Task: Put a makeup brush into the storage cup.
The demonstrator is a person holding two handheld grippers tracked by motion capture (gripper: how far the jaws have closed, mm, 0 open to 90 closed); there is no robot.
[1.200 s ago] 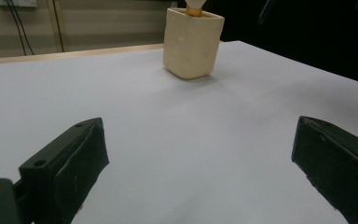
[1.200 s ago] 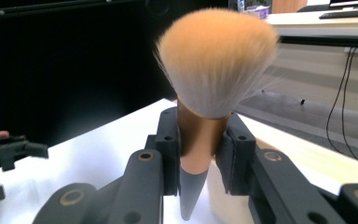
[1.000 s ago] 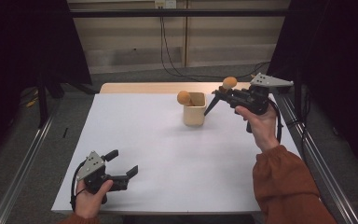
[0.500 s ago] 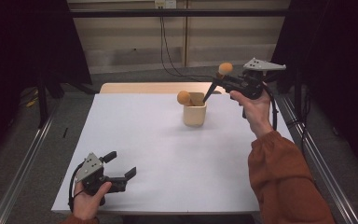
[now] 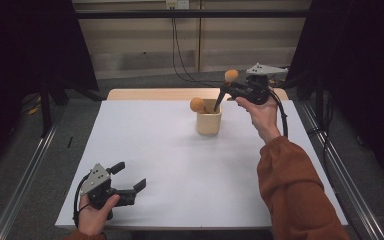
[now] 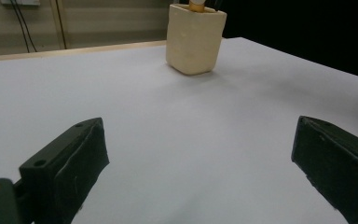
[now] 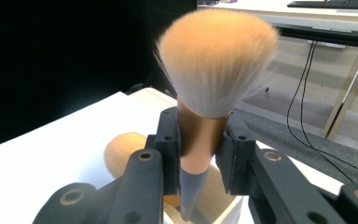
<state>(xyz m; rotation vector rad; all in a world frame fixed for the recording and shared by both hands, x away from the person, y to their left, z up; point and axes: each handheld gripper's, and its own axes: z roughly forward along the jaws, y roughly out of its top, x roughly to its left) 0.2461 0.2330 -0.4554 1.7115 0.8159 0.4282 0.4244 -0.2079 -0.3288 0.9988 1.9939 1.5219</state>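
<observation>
- Right gripper (image 5: 223,94) is clamped on a makeup brush (image 5: 230,76); in the right gripper view the pads press the copper ferrule of the brush (image 7: 204,135) from both sides, bristles up, dark handle pointing down.
- Position: the held brush hangs just above the far right corner of the cream holder (image 5: 209,121), handle tip at or just inside the rim. Whether the tip touches the rim cannot be told.
- Holder stands upright toward the far middle of the white surface (image 5: 180,165).
- Second brush (image 5: 197,104) already sits in the holder, its orange head leaning out over the left edge. The right gripper view shows that rounded head (image 7: 123,151) just beside the held handle.
- Left gripper (image 5: 127,182) rests low at the near left of the surface, well apart from the holder. Its jaws stand wide apart with nothing between them; the left gripper view confirms bare surface there and the holder (image 6: 196,39) far ahead.
- Progress, as judged: one brush stowed, the other at the opening and not yet seated.
- Remaining: lower the handle into the holder, release, withdraw.
- Risk: nudging the seated brush or tipping the holder.
</observation>
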